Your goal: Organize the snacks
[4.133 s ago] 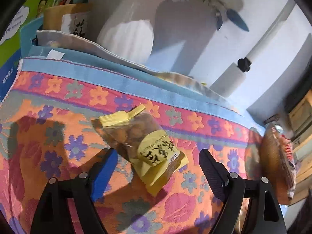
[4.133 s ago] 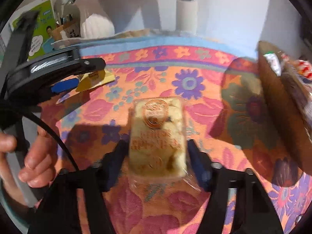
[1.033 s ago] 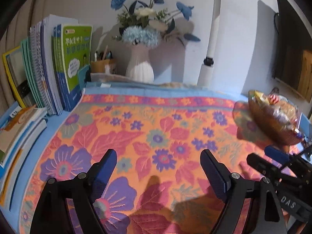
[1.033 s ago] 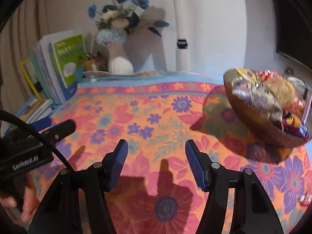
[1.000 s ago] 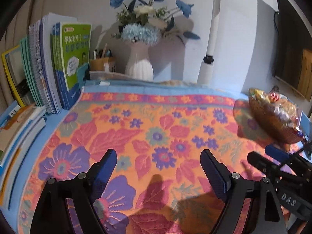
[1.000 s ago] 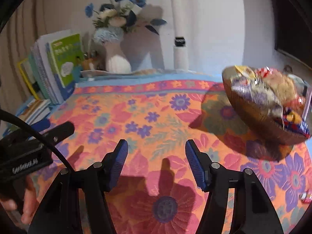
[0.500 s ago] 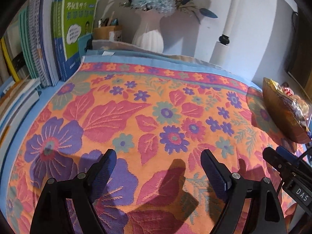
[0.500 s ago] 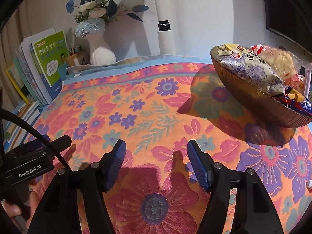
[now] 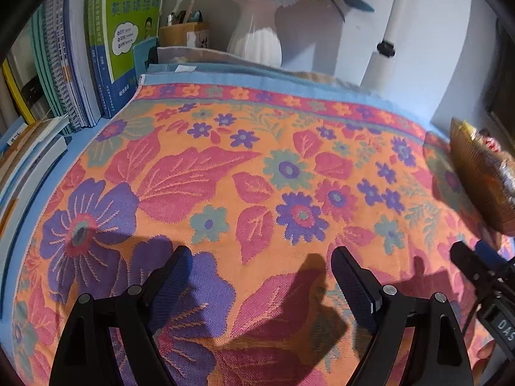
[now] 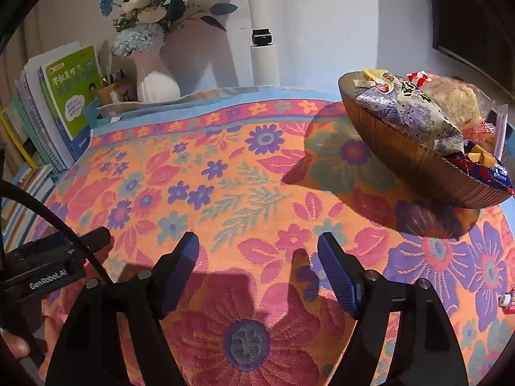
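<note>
A brown woven basket point(image 10: 399, 157) stands at the right on the flowered cloth point(image 10: 225, 173), heaped with several snack packets point(image 10: 415, 109). It also shows at the right edge of the left wrist view point(image 9: 479, 177). My left gripper point(image 9: 260, 270) is open and empty, low over the cloth. My right gripper point(image 10: 259, 257) is open and empty, to the left of the basket and nearer than it. No loose snack lies between the fingers of either gripper.
Upright books point(image 9: 96, 48) line the left side. A white vase of flowers point(image 10: 154, 77), a pen holder point(image 9: 183, 33) and a white lamp post point(image 10: 264, 61) stand along the back wall. A small red and white item point(image 10: 507, 300) lies at the cloth's right edge.
Four seconds ago each gripper framed a snack packet on the cloth; now both are empty. Over the last second both cameras have tilted down and come closer to the cloth.
</note>
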